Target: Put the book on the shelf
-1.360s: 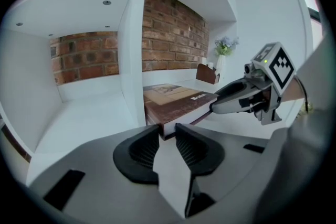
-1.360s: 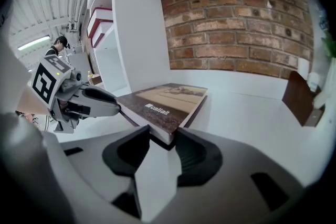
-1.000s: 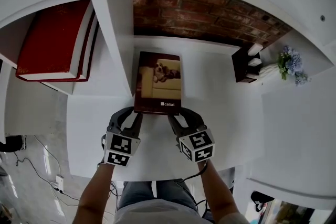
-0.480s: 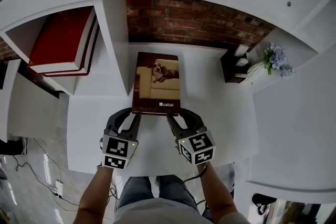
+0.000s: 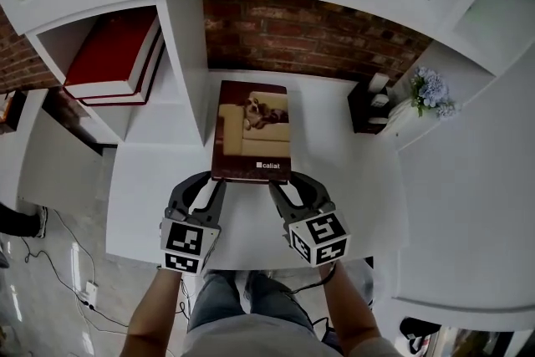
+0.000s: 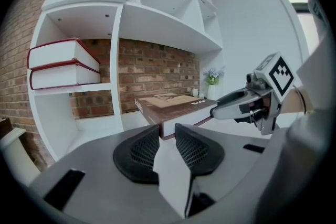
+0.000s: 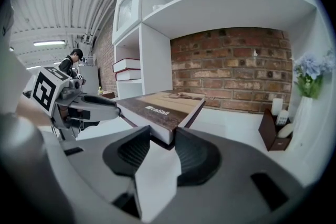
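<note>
A brown book (image 5: 255,130) with a dog on a sofa on its cover lies flat, held up over the white desk (image 5: 343,171). My left gripper (image 5: 216,185) is shut on its near left corner, my right gripper (image 5: 281,185) on its near right corner. In the left gripper view the book's corner (image 6: 170,113) sits between the pads (image 6: 144,149), with the right gripper (image 6: 239,105) beyond. The right gripper view shows its own pads (image 7: 189,152) clamping the book's edge (image 7: 160,113), and the left gripper (image 7: 86,107) across.
White shelving surrounds the desk. Two red books (image 5: 113,54) lie stacked in the left compartment, behind an upright divider (image 5: 188,71). A dark holder (image 5: 368,109) and a vase of pale flowers (image 5: 428,92) stand at the right. A brick wall (image 5: 309,33) backs the alcove.
Both grippers have risen together with the book still gripped at its near corners. More of the upper shelf has come into view.
</note>
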A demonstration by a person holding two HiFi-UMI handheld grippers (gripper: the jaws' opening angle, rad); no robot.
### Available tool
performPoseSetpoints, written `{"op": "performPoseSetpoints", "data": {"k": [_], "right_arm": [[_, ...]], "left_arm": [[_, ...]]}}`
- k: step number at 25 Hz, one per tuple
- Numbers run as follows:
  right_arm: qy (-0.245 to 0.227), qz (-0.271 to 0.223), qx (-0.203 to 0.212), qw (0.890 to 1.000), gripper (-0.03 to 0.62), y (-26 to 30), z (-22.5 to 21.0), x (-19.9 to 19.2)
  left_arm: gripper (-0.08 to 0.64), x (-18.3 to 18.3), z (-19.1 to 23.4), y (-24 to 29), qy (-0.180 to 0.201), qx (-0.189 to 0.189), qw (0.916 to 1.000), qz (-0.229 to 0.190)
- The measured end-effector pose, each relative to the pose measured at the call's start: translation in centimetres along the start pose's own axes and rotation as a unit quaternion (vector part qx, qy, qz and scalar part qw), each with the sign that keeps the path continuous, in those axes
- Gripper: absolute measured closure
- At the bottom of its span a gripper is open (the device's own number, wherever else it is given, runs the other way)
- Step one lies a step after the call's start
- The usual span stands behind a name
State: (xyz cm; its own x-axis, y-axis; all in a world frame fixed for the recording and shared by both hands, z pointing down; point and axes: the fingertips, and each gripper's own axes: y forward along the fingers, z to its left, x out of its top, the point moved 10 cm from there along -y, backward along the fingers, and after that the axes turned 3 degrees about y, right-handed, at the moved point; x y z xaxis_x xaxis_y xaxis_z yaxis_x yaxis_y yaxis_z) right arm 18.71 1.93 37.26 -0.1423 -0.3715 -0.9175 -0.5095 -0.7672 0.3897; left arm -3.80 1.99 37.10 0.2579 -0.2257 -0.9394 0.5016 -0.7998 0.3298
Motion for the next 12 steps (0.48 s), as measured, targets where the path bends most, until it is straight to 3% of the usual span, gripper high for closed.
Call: {"op": "performPoseSetpoints", "data": {"k": [12], "right_arm": [[-0.024,-0.011,0.037,0.999,0.440,-3.8,1.8,0.8]], "left_arm": [[0.456,0.8,-3.2,-5.1,-0.012,0.051,0.9983,-0.025]]}}
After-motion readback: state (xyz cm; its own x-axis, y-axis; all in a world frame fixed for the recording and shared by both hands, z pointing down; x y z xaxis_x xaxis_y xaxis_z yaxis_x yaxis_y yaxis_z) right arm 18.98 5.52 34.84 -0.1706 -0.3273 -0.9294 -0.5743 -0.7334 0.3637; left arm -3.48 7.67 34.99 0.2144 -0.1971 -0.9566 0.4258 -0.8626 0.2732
